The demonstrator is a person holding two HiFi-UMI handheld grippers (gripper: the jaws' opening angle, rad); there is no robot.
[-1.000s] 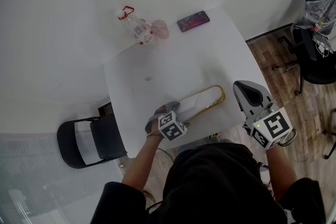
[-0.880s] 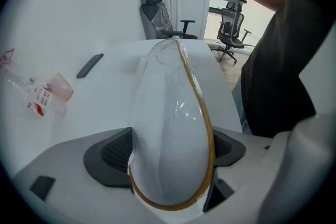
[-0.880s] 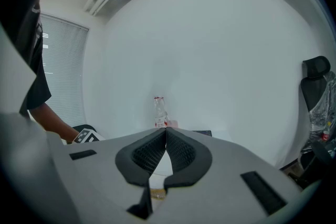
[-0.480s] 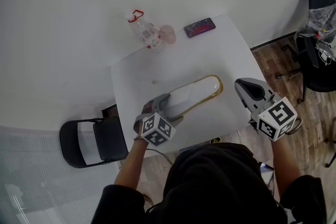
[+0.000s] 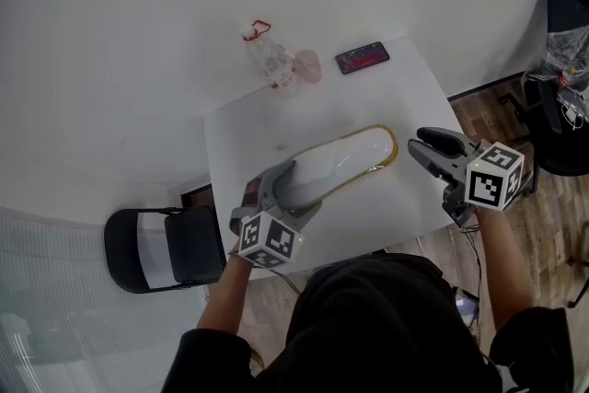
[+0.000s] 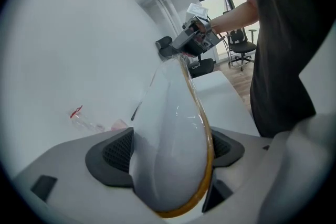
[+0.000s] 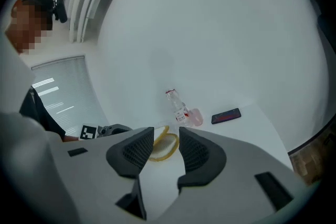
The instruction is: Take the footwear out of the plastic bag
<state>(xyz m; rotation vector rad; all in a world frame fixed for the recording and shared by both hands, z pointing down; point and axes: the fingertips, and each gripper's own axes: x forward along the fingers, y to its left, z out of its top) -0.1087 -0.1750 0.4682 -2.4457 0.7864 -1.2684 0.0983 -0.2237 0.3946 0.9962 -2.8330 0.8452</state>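
A white flat shoe (image 5: 340, 161) with a gold rim lies lengthwise over the white table (image 5: 405, 97). My left gripper (image 5: 287, 189) is shut on its near end; in the left gripper view both pads press the shoe (image 6: 168, 113). My right gripper (image 5: 419, 145) hovers just off the shoe's far tip, apart from it. Its jaws are opening, and nothing is between them in the right gripper view (image 7: 165, 136); the shoe (image 7: 164, 146) shows beyond the gap. A crumpled clear plastic bag (image 5: 271, 60) with a red strip lies at the table's far edge.
A pink object (image 5: 306, 66) sits beside the bag, and a dark phone (image 5: 362, 58) lies at the far right corner. A black folding chair (image 5: 161, 248) stands left of the table. An office chair (image 5: 561, 106) stands on the wooden floor at right.
The shoe has turned from edge-on to flat, showing its white face, as my left gripper drew back to the left. My right gripper has rolled over and its jaws have parted.
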